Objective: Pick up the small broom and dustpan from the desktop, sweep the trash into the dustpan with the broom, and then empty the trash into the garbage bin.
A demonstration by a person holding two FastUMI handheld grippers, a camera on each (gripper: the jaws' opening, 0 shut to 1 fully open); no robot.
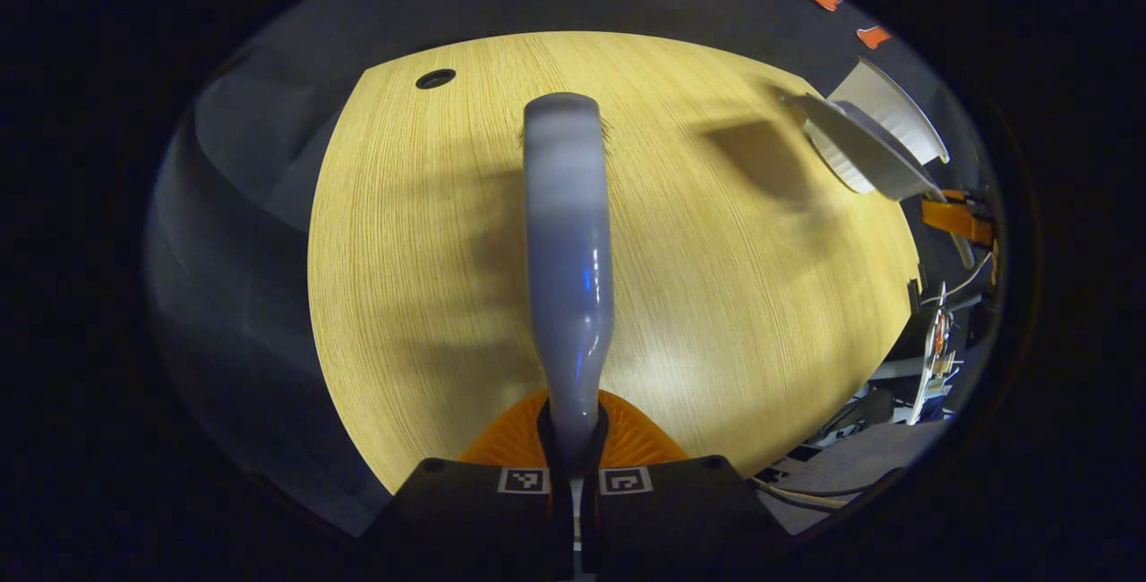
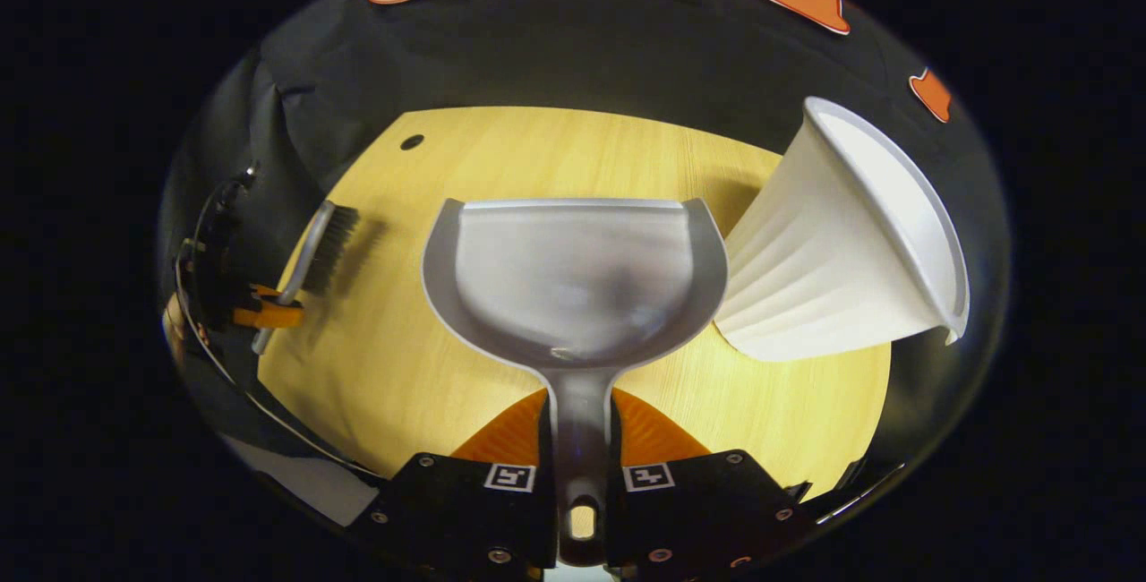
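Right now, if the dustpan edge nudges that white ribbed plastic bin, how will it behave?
The white ribbed plastic bin looks thin-walled and empty, so probably light and easy to slide. It narrows toward its base on the wooden desktop, so likely tippy. The grey dustpan beside it appears rigid.

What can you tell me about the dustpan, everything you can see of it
The dustpan looks like smooth grey plastic: a wide scoop with raised side walls and a straight front lip, narrowing to a short handle with a hang hole at its end. The right gripper is shut on that handle. In the right gripper view it points away from the camera over the wooden desktop, its right wall close beside the white ribbed garbage bin. I see no trash in the scoop. Whether it rests on the desktop is unclear.
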